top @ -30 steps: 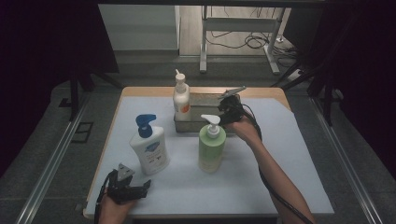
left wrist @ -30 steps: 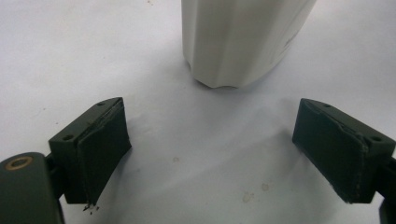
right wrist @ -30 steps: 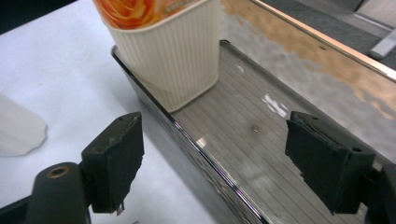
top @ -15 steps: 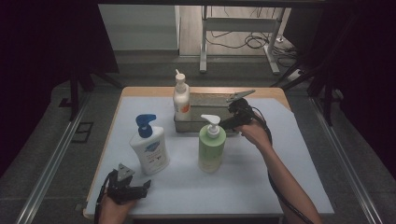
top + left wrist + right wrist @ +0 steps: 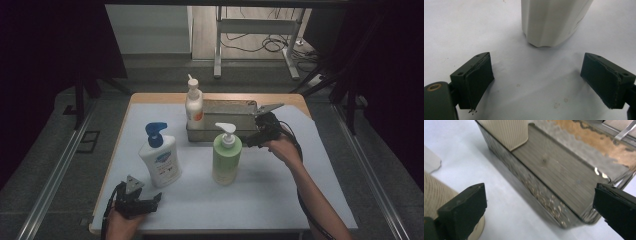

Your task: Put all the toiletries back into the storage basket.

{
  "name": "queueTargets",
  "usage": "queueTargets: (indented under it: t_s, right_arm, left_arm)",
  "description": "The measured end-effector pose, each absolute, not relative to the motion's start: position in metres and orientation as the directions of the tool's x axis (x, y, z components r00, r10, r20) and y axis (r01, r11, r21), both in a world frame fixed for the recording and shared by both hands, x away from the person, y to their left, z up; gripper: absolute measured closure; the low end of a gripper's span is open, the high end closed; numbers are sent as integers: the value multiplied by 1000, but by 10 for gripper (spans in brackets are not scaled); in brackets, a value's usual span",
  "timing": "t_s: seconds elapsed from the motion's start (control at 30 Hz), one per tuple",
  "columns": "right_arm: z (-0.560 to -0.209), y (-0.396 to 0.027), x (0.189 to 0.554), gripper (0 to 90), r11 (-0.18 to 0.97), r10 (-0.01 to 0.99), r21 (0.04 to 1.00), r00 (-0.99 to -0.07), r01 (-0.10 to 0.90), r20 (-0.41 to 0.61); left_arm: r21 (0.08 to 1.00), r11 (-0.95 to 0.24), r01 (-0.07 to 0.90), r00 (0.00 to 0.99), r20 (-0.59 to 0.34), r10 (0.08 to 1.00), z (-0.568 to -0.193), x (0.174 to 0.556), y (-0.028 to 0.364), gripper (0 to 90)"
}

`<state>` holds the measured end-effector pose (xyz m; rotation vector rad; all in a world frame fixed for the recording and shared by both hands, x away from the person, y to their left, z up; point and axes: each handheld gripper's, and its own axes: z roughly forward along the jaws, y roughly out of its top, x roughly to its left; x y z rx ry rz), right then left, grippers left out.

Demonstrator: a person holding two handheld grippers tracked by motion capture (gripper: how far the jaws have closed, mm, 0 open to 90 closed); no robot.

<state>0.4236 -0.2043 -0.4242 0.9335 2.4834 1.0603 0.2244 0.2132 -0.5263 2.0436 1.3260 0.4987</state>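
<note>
Reaching in from the lower right of the high view, the person's right forearm stretches diagonally across the white table cover [image 5: 280, 200], wrist raised, with the right gripper [image 5: 252, 141] held just beside the near right end of the metal tray [image 5: 235, 107]. Its jaws have just been opening and now stand spread wide with nothing between them; in the right gripper view the two black pads frame the tray's near wall and bare floor from slightly above, the gripper tilted downward toward it. The green pump bottle [image 5: 226, 159] stands upright on the cover just left of that gripper, in front of the tray, and its ribbed side [image 5: 434, 195] shows at the left edge of the right gripper view, close to the left pad but apart from it.

A white bottle with an orange label [image 5: 194, 106] stands upright in the tray's left end. The white bottle with the blue pump [image 5: 160, 159] stands upright on the cover to the left of the green one, well apart from it.

At the near left edge of the table, the left hand holds the left gripper [image 5: 159, 199] low over the cover, pointing toward the blue-pump bottle. Its jaws are spread and empty; that bottle's base [image 5: 554, 22] sits just ahead of the pads, untouched.
</note>
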Motion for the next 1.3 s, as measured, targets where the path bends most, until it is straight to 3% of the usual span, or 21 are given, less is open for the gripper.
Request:
queueTargets:
  t_s: [0.57,1.3]
  right_arm:
    - [-432,-227,393,0,505,636,733,-771,455,40]
    - [-438,-214,339,4,516,531,753,-842,408,92]
  left_arm:
    - [693,-283,663,418,-29,908,-526,224,213,102]
    - [693,-284,663,418,-28,908,-526,224,213,102]
